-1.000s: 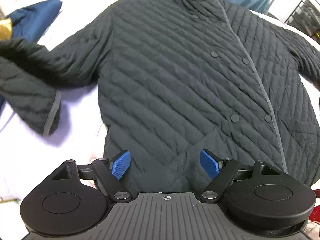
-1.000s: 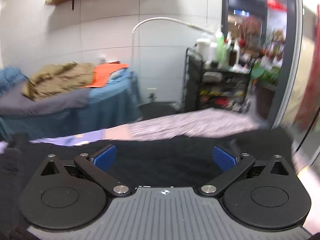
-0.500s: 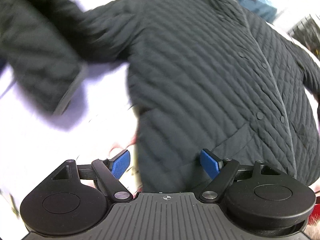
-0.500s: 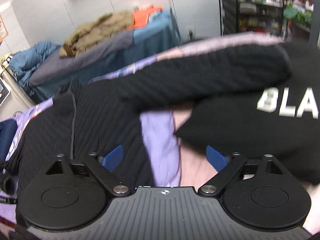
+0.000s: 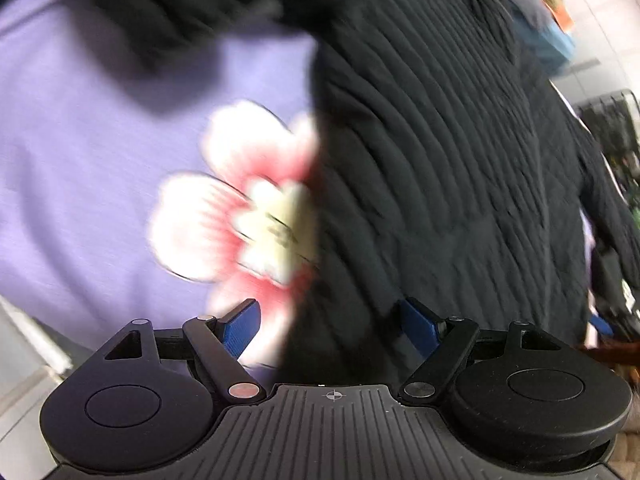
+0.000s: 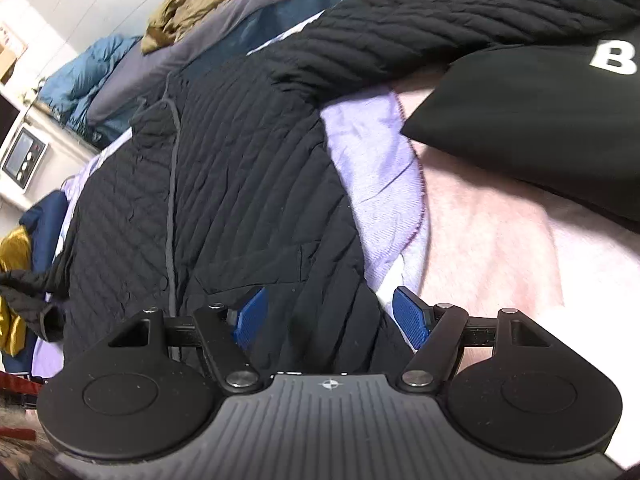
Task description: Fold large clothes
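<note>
Lying flat and unfolded on the lilac blanket [image 6: 372, 148], the quilted jacket [image 6: 240, 184] has no fold done yet; all left to do. Right gripper [image 6: 334, 314] jaws, just closing, straddle its bottom corner, not pinching; left gripper [image 5: 334, 320] apart over opposite hem edge. Black garment [image 6: 540, 120] nearby shows "B".

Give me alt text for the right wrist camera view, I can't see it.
The right gripper, jaws open and just closing, straddles the bottom corner of a black quilted jacket spread on a lilac and pink blanket. A folded black garment with white lettering lies at upper right.
</note>
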`<state>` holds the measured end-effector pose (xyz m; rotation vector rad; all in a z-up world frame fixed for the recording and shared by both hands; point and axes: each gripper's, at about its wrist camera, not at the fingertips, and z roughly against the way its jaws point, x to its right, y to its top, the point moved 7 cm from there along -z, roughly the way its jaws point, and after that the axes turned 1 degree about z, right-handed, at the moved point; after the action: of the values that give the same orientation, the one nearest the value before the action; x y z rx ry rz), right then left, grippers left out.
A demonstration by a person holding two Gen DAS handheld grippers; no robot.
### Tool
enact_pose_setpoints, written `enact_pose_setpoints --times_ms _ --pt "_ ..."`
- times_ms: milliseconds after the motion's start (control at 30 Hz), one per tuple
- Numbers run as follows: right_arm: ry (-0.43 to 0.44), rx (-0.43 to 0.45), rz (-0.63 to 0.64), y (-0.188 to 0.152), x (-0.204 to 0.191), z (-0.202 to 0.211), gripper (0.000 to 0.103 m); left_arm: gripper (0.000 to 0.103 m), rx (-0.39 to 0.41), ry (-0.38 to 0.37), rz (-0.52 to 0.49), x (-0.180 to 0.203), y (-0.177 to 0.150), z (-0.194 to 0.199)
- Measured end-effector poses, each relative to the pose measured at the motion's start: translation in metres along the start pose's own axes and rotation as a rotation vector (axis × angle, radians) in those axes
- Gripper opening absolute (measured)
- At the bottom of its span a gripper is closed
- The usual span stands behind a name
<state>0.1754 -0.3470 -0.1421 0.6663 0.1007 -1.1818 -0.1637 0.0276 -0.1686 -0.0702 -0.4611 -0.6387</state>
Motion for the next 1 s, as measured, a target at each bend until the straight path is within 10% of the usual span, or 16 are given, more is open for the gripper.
enact_pose_setpoints --times_ms 300,433,500,667,1000 --pt "0.027 -0.163 0.032 -0.004 0.000 -0.049 0.074 0.103 -0.049 0.042 -0.109 0.031 0.007 -0.029" --pt "0.032 -0.166 0.039 -0.005 -0.002 -0.036 0.024 0.087 -0.049 0.024 -0.138 0.039 0.006 -0.025" --pt "0.071 -0.144 0.018 -0.002 -0.003 -0.024 0.018 0.066 -0.046 0.010 -0.174 0.042 0.006 -0.017" --pt "0.138 -0.134 0.029 -0.002 -0.010 0.006 0.014 0.051 -0.086 -0.003 -0.244 0.040 0.010 0.001" --pt "0.131 -0.268 0.053 -0.040 -0.018 0.005 0.013 0.053 -0.130 0.099 -0.248 0.016 0.017 -0.006"
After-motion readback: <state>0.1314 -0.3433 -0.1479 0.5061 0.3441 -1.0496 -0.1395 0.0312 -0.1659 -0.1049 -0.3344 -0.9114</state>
